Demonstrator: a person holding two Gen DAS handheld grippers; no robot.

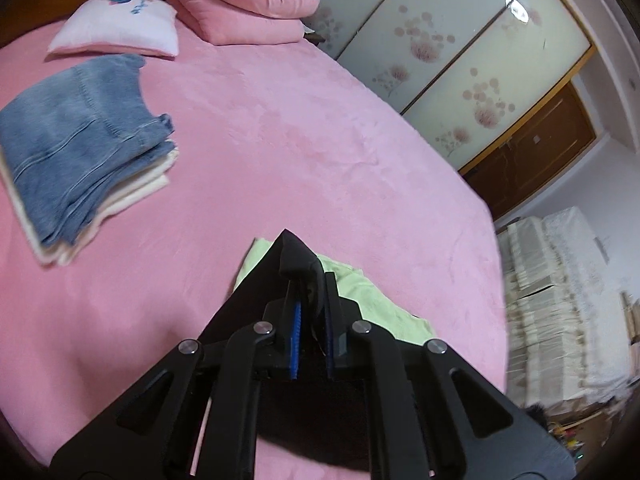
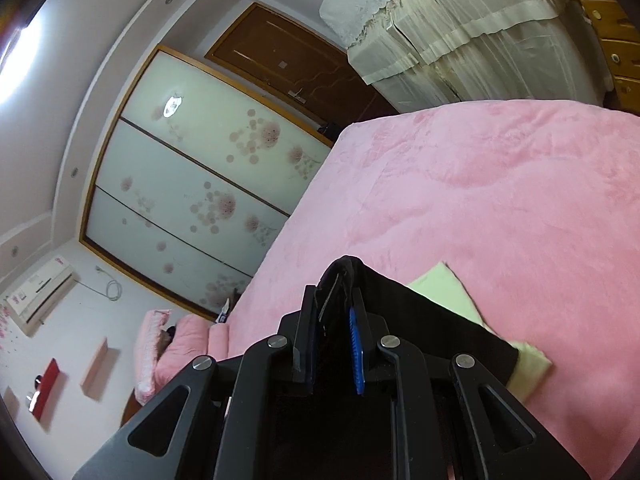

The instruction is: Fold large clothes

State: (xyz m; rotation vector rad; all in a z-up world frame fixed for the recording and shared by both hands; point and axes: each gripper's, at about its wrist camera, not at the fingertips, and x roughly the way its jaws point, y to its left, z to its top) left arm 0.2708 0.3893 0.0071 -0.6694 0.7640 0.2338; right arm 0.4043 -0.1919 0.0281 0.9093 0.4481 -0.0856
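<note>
Black garment (image 1: 256, 300) — dark, soft fabric bunched into a peak at each grip, lifted just above the pink bed (image 1: 280, 140) and a pale green cloth (image 1: 372, 300). Left tool (image 1: 310, 280) is clamped on one bunch, right tool (image 2: 336, 300) on another. Folded jeans (image 1: 80, 140) sit off to the side — on a cream stack.

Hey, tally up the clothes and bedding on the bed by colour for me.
Black: 1, garment held by both grippers
Light green: 1, folded cloth
Blue: 1, folded jeans
Cream: 1, folded cloth under the jeans
Pink: 1, quilt
White: 1, pillow
Total: 6
</note>
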